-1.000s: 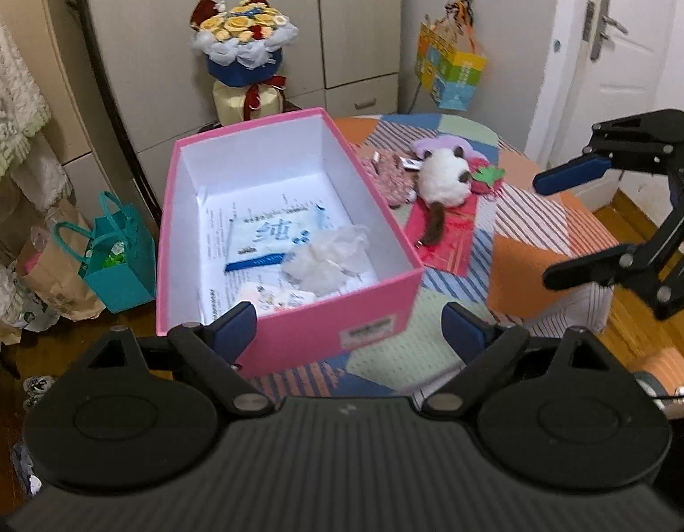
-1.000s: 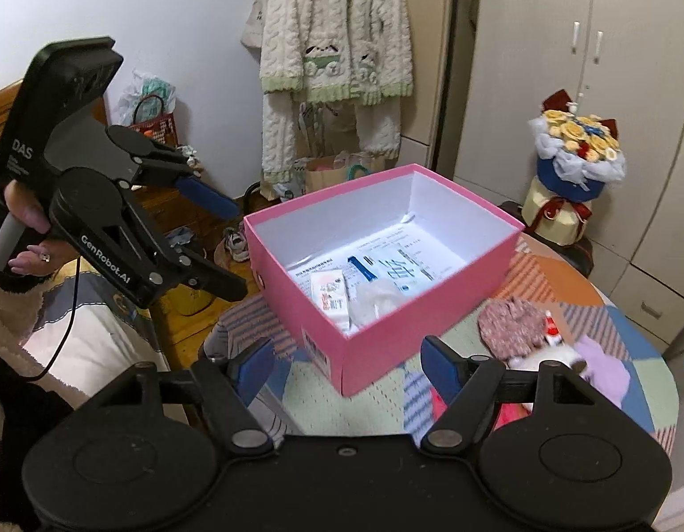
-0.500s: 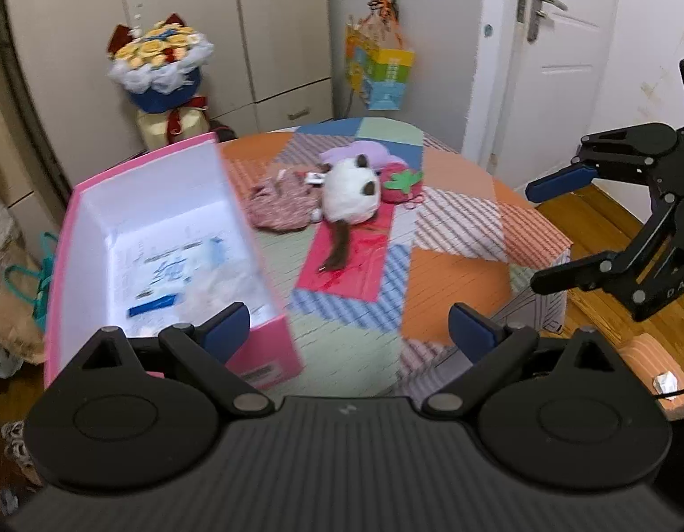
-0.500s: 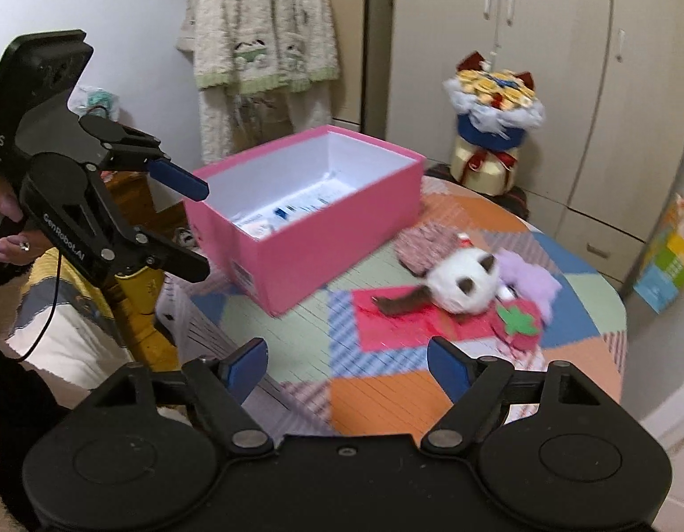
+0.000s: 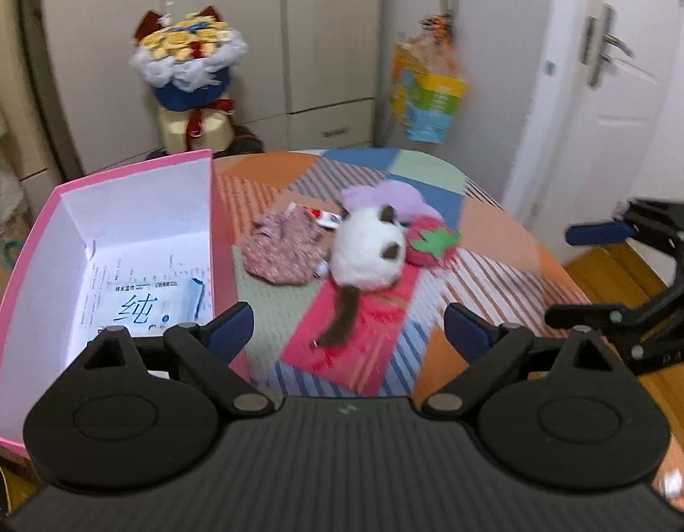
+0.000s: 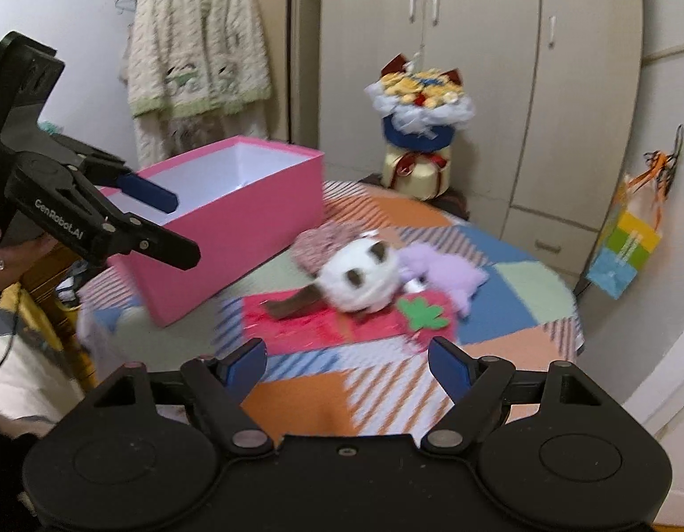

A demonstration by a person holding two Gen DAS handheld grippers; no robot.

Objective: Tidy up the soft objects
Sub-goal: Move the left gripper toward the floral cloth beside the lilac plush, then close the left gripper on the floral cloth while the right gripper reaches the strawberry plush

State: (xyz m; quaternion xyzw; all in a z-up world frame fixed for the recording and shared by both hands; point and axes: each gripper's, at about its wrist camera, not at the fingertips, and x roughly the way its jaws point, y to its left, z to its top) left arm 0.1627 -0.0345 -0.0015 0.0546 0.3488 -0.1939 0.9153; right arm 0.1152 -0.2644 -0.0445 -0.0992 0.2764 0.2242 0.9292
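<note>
Grippers first: the left gripper (image 5: 348,326) has its jaws wide apart, holds nothing and touches nothing, hanging above the near edge of the worktop (image 5: 497,266). The right gripper (image 6: 347,361) is likewise spread wide and empty; it also shows at the right edge of the left wrist view, clear of the cloth.

Soft things lie in a huddle at the centre of both views: a white plush cat (image 5: 368,252) on a red patch, a purple plush (image 5: 386,197) touching it behind, a strawberry plush (image 5: 430,244) just beside it on the right, and a pink floral cloth (image 5: 282,248) on its left. The pink box (image 5: 222,239) stands open at the left, with leaflets and a packet (image 5: 138,308) on its floor.

Compared with a second ago, both views have swung off the box toward the toys: the box has slid from centre frame to the left, and the cat now sits between the left gripper's fingertips in the frame.
</note>
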